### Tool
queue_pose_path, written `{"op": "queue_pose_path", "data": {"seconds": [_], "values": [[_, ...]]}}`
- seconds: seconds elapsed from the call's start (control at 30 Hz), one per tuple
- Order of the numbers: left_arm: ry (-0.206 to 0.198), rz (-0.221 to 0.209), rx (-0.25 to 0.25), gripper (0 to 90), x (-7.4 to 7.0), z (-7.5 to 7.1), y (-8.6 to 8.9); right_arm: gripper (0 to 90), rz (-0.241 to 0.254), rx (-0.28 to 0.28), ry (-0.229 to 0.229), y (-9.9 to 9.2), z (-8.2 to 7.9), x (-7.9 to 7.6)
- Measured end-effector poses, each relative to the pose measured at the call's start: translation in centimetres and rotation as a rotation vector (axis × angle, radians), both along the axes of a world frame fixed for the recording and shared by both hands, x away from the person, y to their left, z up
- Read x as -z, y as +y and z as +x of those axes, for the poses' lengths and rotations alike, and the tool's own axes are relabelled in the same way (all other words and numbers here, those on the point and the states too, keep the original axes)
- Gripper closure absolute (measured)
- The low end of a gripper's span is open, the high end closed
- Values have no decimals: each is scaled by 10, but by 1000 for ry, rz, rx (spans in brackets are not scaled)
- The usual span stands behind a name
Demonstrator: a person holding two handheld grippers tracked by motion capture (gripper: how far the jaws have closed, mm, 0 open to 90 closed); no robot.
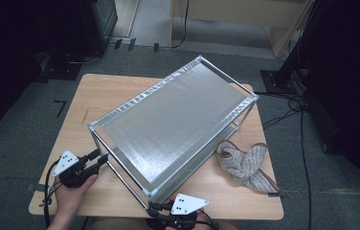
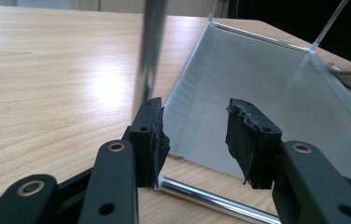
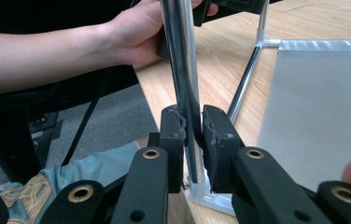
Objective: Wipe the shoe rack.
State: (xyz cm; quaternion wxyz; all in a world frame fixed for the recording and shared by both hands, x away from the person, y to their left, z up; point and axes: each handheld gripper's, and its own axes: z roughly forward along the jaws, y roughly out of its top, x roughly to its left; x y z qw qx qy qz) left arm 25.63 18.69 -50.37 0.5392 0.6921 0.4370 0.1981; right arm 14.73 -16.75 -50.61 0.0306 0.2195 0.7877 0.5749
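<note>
A metal shelf rack (image 1: 178, 120) with two sheet-metal tiers and thin chrome legs stands at the centre of the wooden table (image 1: 92, 96), turned so its long side runs from about seven o'clock to one o'clock in the high view. The right gripper (image 3: 193, 135) is clenched on one chrome leg (image 3: 183, 56) at the rack's six o'clock corner, the pads pinching the tube just above the corner bracket. The left gripper (image 2: 197, 135) sits at the eight o'clock corner with its jaws parted; in the left gripper view one pad lies right by the upright leg (image 2: 151, 46) and a low rail (image 2: 211, 200) crosses beneath, but nothing is squeezed between the pads, so it is released. A knitted cloth (image 1: 247, 165) lies on the table at about four o'clock, just beside the rack and apart from it. The rack looks stiff and fairly light for its bulk, though the polished tubes are probably slippery and a one-corner grip would likely let it pivot or tip. The legs near the corners seem the best place to take hold, one gripper to each, since the flat shelves offer no edge thin enough to pinch securely.
</note>
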Motion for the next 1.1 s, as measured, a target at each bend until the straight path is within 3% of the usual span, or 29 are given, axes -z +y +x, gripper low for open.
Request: {"op": "queue_pose_path", "data": {"seconds": [0.17,0.33,0.43,0.5,0.57,0.63,1.1], "values": [[-15,-11,4,576,-1,2,0,798,2,11,1,-3,-1,1],[-40,-48,-43,567,-5,5,5,799,3,8,2,-7,-3,1],[-38,-25,-44,597,-1,9,5,800,5,5,5,-8,-5,2],[-45,-6,-42,685,1,13,3,801,0,1,4,-10,-5,1],[-41,-20,-18,731,1,14,2,802,-4,-1,0,-11,-6,1],[-46,-4,-9,780,1,13,0,802,-8,0,1,-12,-7,1],[-59,41,8,800,-1,3,8,802,-22,36,6,-29,6,0]]}}
